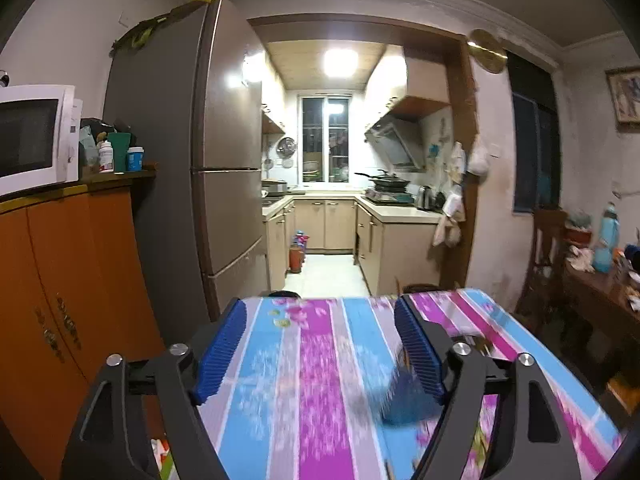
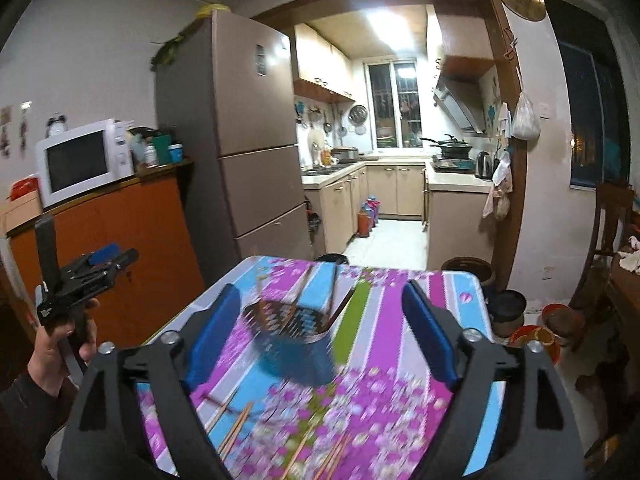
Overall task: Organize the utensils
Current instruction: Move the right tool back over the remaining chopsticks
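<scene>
A blue perforated utensil holder (image 2: 294,344) with a silvery mesh upper part stands on the counter (image 2: 384,300), which is covered by a striped cloth in pink, blue, grey and green with a flower print. In the right wrist view the holder sits between the two blue-padded fingers of the right gripper (image 2: 322,334), nearer the left pad, with clear space on both sides. Those fingers stand wide apart and grip nothing. Several wooden chopsticks (image 2: 234,424) lie scattered flat on the cloth in front of the holder, close to the camera, and a few more sticks (image 2: 300,292) rise behind its rim, though blur hides whether they stand inside it.

In the left wrist view the holder (image 1: 404,400) appears as a blurred blue shape just beside the right-hand pad of the left gripper (image 1: 320,354). Its fingers are also spread wide, with only the striped cloth between them.

The right wrist view also catches the left gripper (image 2: 102,262) at the far left, held in a person's hand (image 2: 60,344) off the counter's edge.

Beyond the counter are an orange cabinet (image 2: 120,224) carrying a white microwave (image 2: 82,160), a tall brown refrigerator (image 2: 248,132), and a lit kitchen (image 2: 396,168) further back.
</scene>
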Demonstrator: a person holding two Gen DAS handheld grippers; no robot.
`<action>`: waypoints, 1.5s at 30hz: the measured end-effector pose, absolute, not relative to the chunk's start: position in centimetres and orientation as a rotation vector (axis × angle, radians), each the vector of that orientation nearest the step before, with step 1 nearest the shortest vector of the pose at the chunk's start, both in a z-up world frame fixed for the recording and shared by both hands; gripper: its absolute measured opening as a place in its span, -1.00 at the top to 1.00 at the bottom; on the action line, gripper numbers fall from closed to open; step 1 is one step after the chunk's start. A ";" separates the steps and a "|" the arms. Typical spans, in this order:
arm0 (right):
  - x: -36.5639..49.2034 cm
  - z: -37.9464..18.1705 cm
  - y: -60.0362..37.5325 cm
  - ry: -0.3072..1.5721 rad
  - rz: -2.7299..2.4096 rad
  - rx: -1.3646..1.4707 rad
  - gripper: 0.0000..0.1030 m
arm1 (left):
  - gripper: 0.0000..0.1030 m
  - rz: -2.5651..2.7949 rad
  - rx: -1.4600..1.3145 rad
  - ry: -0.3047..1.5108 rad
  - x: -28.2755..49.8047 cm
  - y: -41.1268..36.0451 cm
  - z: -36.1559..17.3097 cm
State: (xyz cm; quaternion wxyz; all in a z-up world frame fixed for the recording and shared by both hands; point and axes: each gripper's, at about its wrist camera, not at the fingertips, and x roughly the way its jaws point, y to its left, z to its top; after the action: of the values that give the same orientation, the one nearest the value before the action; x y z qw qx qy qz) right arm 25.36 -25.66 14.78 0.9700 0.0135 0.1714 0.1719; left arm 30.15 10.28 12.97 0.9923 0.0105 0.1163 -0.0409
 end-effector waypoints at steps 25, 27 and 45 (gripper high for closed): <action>9.7 -8.9 -18.7 0.488 0.367 0.024 0.42 | -0.20 -0.321 0.121 0.500 13.2 3.6 -12.4; 9.5 -9.9 -18.3 0.500 0.373 0.015 0.46 | -0.08 -0.323 0.121 0.501 13.4 3.5 -12.8; 10.9 -12.7 -17.5 0.513 0.255 -0.035 0.65 | 0.42 -0.297 0.144 0.444 13.9 2.2 -13.8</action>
State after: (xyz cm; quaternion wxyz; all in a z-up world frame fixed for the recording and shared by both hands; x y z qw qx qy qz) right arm 10.92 -17.53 -12.71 0.9590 -0.0174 0.2532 0.1258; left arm 13.94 2.22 -13.82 0.9620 0.0709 0.2191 -0.1466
